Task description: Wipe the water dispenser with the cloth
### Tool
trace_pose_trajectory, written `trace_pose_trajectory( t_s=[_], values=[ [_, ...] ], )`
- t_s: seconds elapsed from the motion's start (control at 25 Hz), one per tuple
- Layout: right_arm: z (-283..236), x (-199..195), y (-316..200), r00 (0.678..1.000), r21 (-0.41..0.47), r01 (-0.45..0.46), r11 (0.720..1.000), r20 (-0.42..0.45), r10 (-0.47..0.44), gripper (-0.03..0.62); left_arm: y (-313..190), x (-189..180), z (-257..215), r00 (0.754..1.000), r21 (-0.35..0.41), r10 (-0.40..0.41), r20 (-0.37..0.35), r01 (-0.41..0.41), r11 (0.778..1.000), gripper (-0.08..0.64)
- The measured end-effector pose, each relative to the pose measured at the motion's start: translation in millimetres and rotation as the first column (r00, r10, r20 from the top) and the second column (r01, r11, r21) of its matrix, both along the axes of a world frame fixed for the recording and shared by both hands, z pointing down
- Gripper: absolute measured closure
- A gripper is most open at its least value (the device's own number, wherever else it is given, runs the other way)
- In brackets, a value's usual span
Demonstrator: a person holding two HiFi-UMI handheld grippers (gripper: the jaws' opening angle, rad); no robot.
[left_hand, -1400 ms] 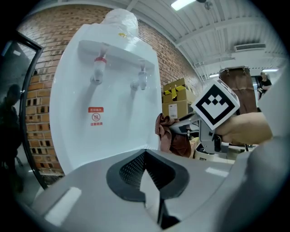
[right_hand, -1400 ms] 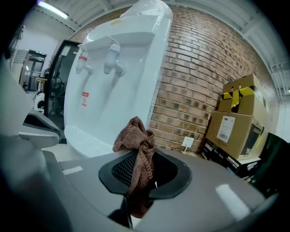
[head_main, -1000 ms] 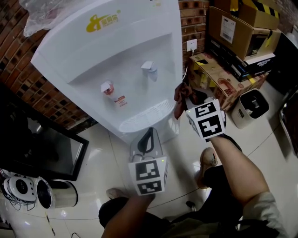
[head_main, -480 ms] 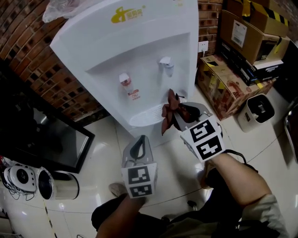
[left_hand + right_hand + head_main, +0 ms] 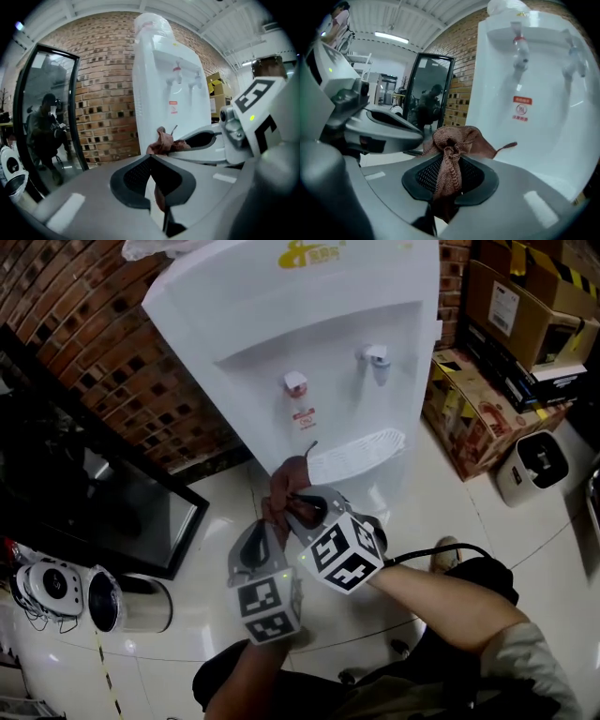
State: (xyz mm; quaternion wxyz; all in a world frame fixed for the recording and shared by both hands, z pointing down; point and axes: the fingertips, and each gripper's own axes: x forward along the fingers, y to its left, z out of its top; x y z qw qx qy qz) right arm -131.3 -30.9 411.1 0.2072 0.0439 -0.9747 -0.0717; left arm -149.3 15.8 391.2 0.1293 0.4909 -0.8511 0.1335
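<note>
Cloth swung across to dispenser's front

A second ago the right gripper held the cloth off the dispenser's right side, toward the boxes. It has since swept over to the front of the dispenser, below the drip tray. The left gripper has shifted the same way, and the two now sit side by side just in front of the dispenser's lower panel.

The right gripper's jaws are clamped on the brown cloth. It is bunched between the pads, a knot of it bulges past the tips and one thin corner sticks out toward the dispenser. The cloth is near the white front, but contact cannot be made out. The left gripper's jaws are drawn together with only a slit between them, gripping nothing.

The head view alone shows both taps from above, the tray and the boxes to the dispenser's right. The left gripper view shows the cloth just ahead of its own tips. It also shows a dark glass panel to the dispenser's left with a person in it. The right gripper view shows the red label under the tap.
</note>
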Motion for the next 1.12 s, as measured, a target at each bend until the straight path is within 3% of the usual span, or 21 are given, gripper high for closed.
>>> trace_pose_trajectory(
  t_s=[0.2, 0.36, 0.84, 1.12],
  values=[
    [41, -16, -7, 0.996, 0.012, -0.040, 0.999, -0.076, 0.040, 0.502, 17, -14, 8, 0.999, -0.006, -0.037, -0.036, 0.037, 0.999, 0.560],
    [61, -6, -24, 0.991, 0.024, -0.092, 0.995, -0.095, 0.094, 0.503, 8, -6, 3, 0.999, 0.017, -0.003, -0.039, 0.004, 1.000, 0.560],
    [69, 76, -110, 0.951, 0.059, -0.282, 0.958, -0.113, 0.287, 0.503, -45, 65, 12, 0.983, -0.025, 0.181, -0.002, -0.181, 0.983, 0.560],
    [56, 117, -150, 0.917, 0.039, -0.380, 0.924, -0.112, 0.382, 0.503, -78, 99, 21, 0.974, -0.037, 0.229, -0.002, -0.228, 0.973, 0.560]
  ],
)
